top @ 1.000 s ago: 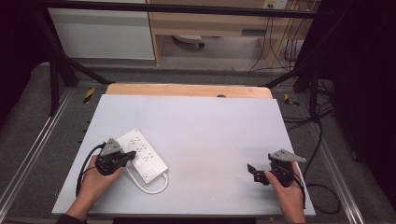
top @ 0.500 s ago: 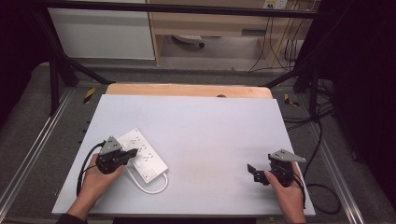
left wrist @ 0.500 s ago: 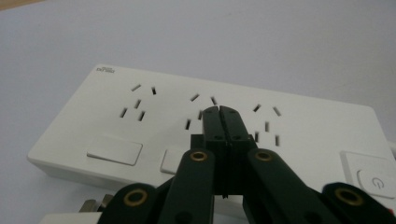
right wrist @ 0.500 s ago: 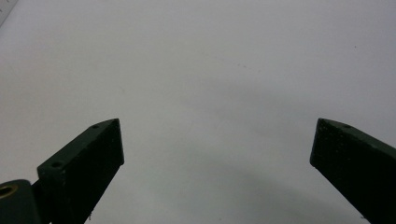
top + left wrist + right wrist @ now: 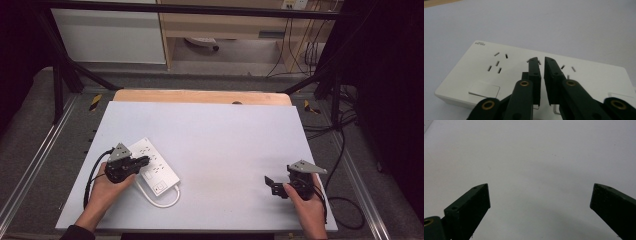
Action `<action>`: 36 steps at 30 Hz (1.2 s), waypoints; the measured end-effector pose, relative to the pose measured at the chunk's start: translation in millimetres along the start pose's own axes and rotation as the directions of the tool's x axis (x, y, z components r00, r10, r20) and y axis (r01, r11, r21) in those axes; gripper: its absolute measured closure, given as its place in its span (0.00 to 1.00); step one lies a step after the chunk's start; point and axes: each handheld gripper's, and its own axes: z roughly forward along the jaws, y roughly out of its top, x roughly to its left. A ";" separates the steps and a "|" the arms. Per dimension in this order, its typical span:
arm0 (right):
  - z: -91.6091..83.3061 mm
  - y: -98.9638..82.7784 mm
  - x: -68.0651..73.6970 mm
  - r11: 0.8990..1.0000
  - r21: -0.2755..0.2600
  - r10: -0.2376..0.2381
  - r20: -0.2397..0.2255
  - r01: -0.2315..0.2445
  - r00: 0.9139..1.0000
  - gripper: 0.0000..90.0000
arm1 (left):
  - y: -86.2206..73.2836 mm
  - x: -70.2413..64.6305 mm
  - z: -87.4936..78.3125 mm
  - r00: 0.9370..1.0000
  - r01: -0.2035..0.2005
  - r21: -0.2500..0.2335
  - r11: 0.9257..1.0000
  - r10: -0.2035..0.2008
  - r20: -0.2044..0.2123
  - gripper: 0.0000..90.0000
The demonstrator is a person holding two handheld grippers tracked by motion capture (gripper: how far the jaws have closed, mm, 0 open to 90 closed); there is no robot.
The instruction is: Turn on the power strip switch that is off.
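1. A white power strip [image 5: 151,165] lay flat on the counter [image 5: 215,130] near its left edge, towards the near-left corner, set at a slant to the edges.
2. A white cord [image 5: 161,201] looped out from the strip's near end and curled back on the counter just beside it.
3. In the left gripper view the strip [image 5: 499,67] showed socket slots and a flat rocker switch [image 5: 484,90] on its top face, with small lettering at one corner too small to read.
4. The left gripper [image 5: 142,161], held in the person's left hand [image 5: 102,190], sat over the strip; its fingers [image 5: 535,75] stood close together with a thin gap between them, clamping nothing, tips over the strip's top face.
5. The right gripper [image 5: 270,184], held in the right hand [image 5: 307,205], was near the counter's near-right corner, well apart from the strip.
6. Its fingers [image 5: 471,205] were spread wide apart over bare counter, with nothing between them.
7. Beyond the far edge a strip of bare wood [image 5: 200,96] showed, and cables [image 5: 305,50] hung at the far right.
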 end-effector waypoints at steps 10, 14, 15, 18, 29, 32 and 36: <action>0.3 -0.2 -0.1 1.000 0.004 0.001 0.000 -0.001 1.000 0.04 | 2.3 -2.1 -1.4 1.000 0.011 -0.036 0.999 -0.011 0.006 0.77; 0.4 -0.2 -0.1 1.000 0.004 0.003 0.000 -0.003 1.000 0.04 | 2.8 -2.9 -1.0 1.000 0.009 -0.042 0.999 -0.009 0.004 0.72; 0.4 -0.1 -0.1 1.000 0.003 0.000 0.000 0.000 1.000 0.04 | 3.0 -2.9 -1.2 1.000 0.009 -0.043 0.999 -0.009 0.003 0.71; 0.6 -0.1 0.2 1.000 0.004 0.002 -0.002 -0.002 1.000 0.04 | 4.0 -3.1 -2.3 1.000 0.010 -0.067 0.998 -0.009 0.006 0.66; 0.4 -0.3 0.0 1.000 0.006 -0.001 -0.002 0.001 1.000 0.04 | 5.4 -5.0 -1.8 1.000 0.016 -0.086 0.996 -0.015 0.009 0.48; 0.5 -0.4 -0.2 1.000 0.005 0.001 -0.001 -0.001 1.000 0.04 | 6.4 -5.3 -1.8 1.000 0.023 -0.090 0.996 -0.023 -0.007 0.36; 1.1 -0.2 0.2 1.000 0.006 0.000 -0.004 0.000 1.000 0.04 | 7.2 -6.2 -1.1 1.000 0.023 -0.096 0.995 -0.025 -0.017 0.20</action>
